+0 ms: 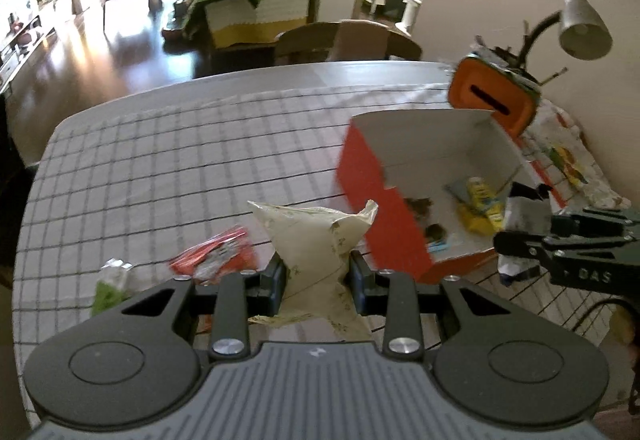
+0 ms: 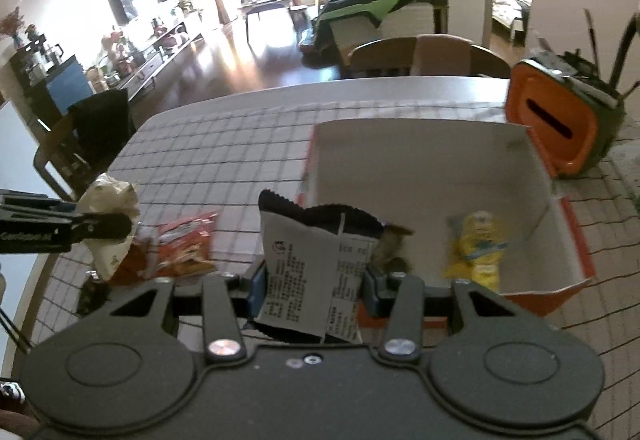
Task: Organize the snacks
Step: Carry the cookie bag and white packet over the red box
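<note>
left gripper (image 1: 318, 282) pinching crumpled cream snack bag (image 1: 316, 236), right gripper (image 2: 310, 290) clamped on grey-black printed packet (image 2: 304, 260), open red cardboard box (image 2: 420, 168) just ahead holding yellow packet (image 2: 478, 248), red snack bag (image 2: 180, 244) on checked tablecloth (image 1: 160, 160)

Each camera sits just behind its own gripper and looks forward and down at the table (image 1: 120, 168). Both see the open box (image 1: 440, 144) toward 2 o'clock, close by, and the sunny room at 12 o'clock.
</note>
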A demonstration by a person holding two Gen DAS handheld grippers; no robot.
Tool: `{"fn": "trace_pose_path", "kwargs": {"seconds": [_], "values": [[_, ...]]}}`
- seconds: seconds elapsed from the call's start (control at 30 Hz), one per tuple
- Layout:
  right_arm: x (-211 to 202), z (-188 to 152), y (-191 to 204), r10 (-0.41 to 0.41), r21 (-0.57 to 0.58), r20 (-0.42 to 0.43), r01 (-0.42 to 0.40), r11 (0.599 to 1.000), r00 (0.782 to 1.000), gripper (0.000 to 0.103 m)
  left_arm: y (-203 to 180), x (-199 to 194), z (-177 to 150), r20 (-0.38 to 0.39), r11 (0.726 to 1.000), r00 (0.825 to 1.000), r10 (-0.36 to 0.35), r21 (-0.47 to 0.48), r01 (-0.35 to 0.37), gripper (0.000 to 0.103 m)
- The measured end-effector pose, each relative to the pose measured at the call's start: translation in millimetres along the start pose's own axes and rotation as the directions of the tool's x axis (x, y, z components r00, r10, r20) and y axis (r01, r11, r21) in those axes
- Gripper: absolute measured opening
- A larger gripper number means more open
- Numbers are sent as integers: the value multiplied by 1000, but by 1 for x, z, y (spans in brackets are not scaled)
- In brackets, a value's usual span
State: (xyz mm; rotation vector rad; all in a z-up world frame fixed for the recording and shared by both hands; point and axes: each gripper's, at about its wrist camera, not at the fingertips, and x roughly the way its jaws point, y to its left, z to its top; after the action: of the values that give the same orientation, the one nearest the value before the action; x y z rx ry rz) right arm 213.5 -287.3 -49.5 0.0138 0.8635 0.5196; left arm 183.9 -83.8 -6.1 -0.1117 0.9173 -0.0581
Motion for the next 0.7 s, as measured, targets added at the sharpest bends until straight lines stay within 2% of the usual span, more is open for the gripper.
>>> {"fn": "trace_pose_path", "kwargs": {"seconds": [0.4,0.7], "values": [[10,13,-67,-73,3,6,73,997,997,45,-84,45,29,-30,998,999,-22,65,24,32],[16,13,-111,-109,-8,-28,109,994,994,45,-124,87,40,-73,993,997,10,116,-1,32]]}}
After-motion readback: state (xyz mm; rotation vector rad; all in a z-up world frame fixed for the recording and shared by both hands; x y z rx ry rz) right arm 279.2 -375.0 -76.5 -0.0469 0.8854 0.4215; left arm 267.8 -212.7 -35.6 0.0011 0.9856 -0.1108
